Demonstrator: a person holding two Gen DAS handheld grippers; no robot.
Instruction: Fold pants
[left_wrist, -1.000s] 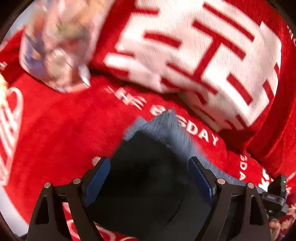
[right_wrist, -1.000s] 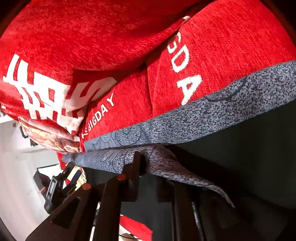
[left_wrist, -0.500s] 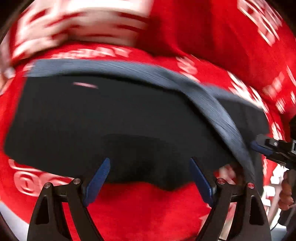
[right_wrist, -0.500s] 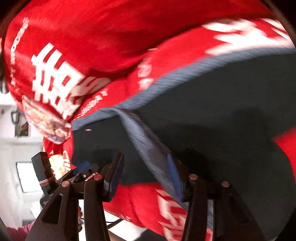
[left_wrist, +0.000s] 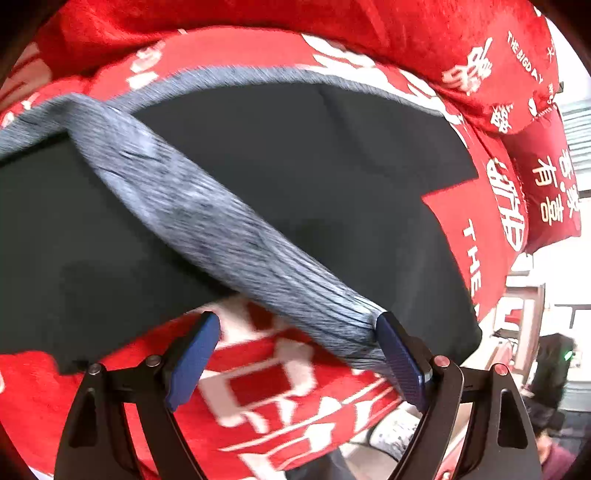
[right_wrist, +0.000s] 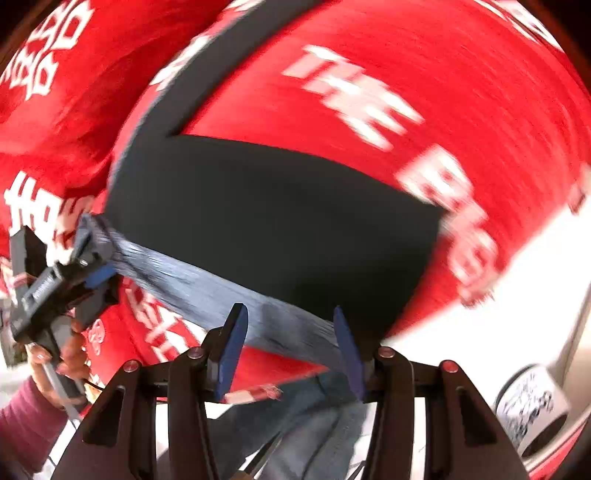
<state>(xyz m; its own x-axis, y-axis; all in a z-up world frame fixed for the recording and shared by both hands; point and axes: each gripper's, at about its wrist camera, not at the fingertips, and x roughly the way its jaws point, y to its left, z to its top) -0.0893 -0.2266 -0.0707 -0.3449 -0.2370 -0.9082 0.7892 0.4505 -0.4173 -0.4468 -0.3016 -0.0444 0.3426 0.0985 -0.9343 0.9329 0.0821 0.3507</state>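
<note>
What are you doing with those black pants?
A person is folding black pants on a red blanket, with a tool in each hand. The grey waistband stretches across the pants from one tool to the other. The left tool is open, with the band's end against one finger. The right tool has just been opening, with the band between its fingers, not pinched.

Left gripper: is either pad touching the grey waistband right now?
Touching. In the left wrist view the grey waistband ends against one blue pad of the left gripper; the other pad stands clear over the red blanket.
</note>
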